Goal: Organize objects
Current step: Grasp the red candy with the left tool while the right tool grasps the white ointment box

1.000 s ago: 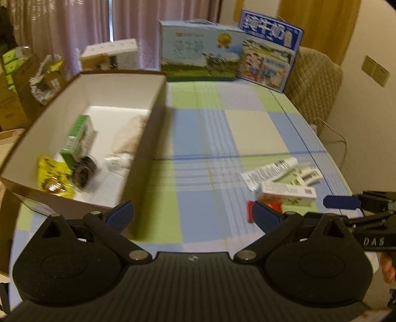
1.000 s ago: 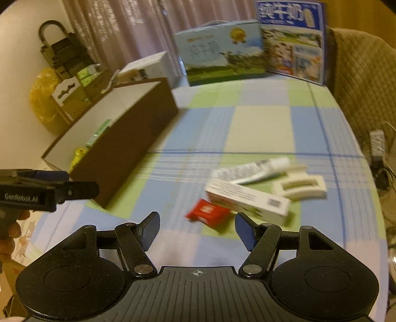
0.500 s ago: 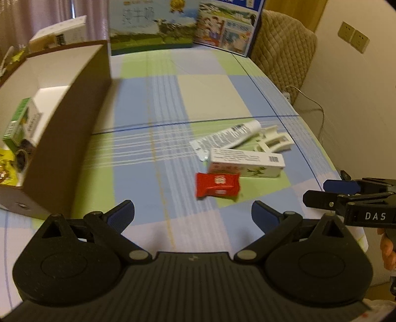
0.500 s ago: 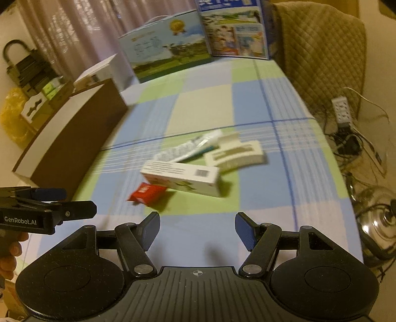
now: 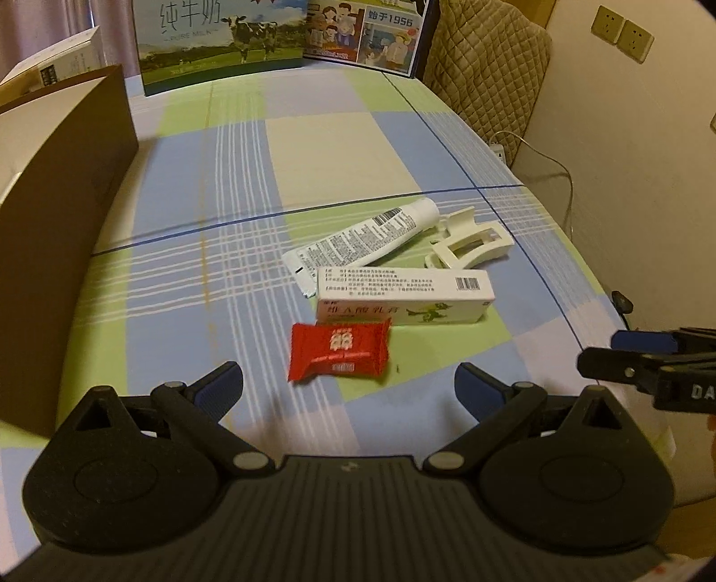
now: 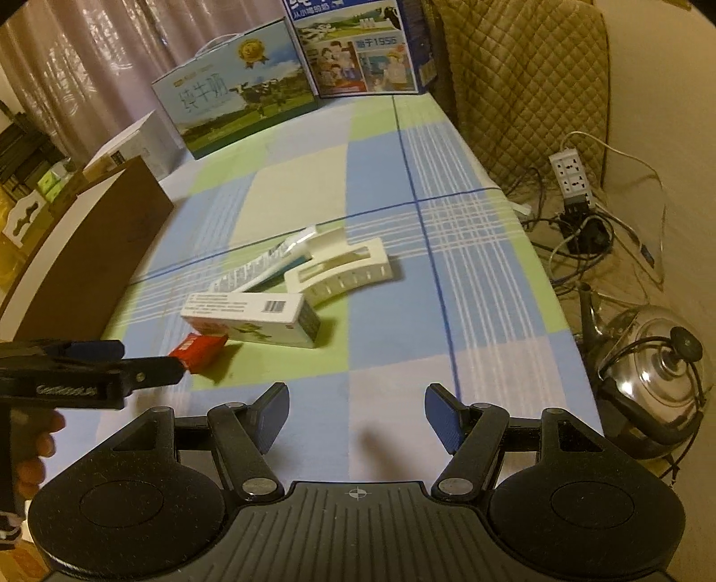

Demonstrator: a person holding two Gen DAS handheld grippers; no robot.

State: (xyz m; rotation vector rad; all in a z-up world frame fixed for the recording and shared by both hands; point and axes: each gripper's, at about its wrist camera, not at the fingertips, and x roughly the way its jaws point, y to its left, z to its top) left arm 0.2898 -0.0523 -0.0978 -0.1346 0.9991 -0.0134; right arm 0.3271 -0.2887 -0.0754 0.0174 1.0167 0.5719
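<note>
Landmark: medicine carton (image 5: 405, 297), a long white cardboard box with printed text, a barcode and a green figure on its side, lying flat on the table (image 5: 344, 147). The table carries a smooth checked cloth in blue, green and cream squares with fine white and dark blue lines.

Touching the carton's near left corner: a red sachet (image 5: 339, 351), glossy crinkled foil, flat. Just behind the carton: a white tube (image 5: 367, 239), soft plastic with dense print and a crimped tail, lying slantwise, its round cap end pointing away. Behind and to the right of the carton: a cream plastic clip (image 5: 470, 244), rigid, open-framed with slots, touching the tube's cap end.

Well to the left of the carton: a cardboard box (image 5: 58, 233), brown outside, pale inside. Only its side wall and rim show, so its contents cannot be read. Far behind the carton stand two printed milk cartons (image 5: 223, 42) at the table's back edge.

Left gripper (image 5: 349, 385): jaws spread, nothing between them, just on the near side of the sachet. Right gripper (image 6: 355, 414): jaws released and empty, over bare cloth in front and to the right of the carton.

Bare cloth lies between carton and box. Right of the carton the table edge drops to a floor with a kettle (image 6: 653, 380) and cables.
</note>
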